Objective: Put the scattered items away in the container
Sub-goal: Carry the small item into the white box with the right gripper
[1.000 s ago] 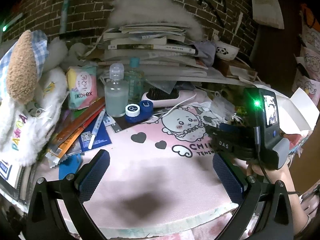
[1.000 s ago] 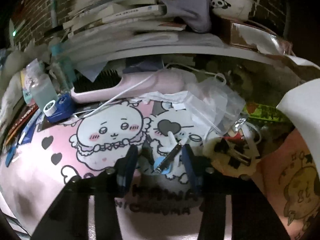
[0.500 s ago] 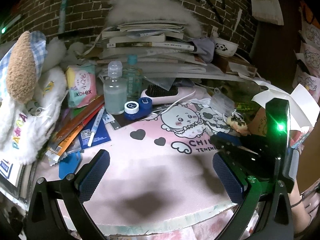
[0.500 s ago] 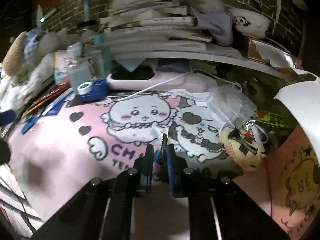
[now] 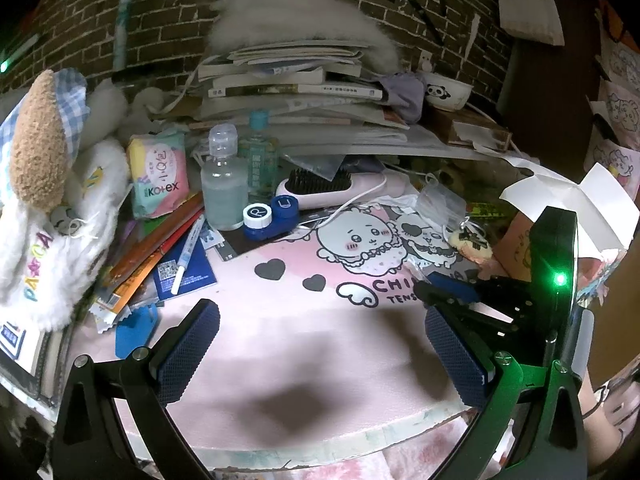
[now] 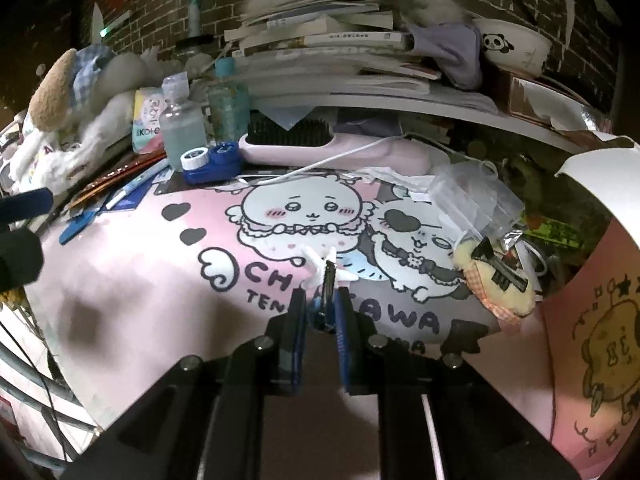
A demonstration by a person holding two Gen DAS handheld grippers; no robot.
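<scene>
My right gripper (image 6: 322, 304) is shut on a small blue and white hair clip (image 6: 327, 276) and holds it a little above the pink cartoon mat (image 6: 160, 280). It shows from the side in the left wrist view (image 5: 452, 292) at the right. My left gripper (image 5: 320, 344) is open and empty over the mat's front part. Scattered items lie at the mat's far edge: a blue contact lens case (image 5: 270, 216), a pink hairbrush (image 5: 340, 190), a clear bottle (image 5: 222, 184), a yellow plush charm (image 6: 496, 284). I cannot tell which thing is the container.
A stack of books (image 5: 296, 80) and a panda bowl (image 5: 446, 92) stand at the back. A plush toy (image 5: 44, 184), a Kotex pack (image 5: 160, 176), pens and packets (image 5: 160, 248) crowd the left. A white paper box flap (image 5: 576, 200) and pink bag (image 6: 592, 340) are at the right.
My right gripper closed on the hair clip, lifted it off the mat and drew back toward the front. My left gripper stayed open and barely moved.
</scene>
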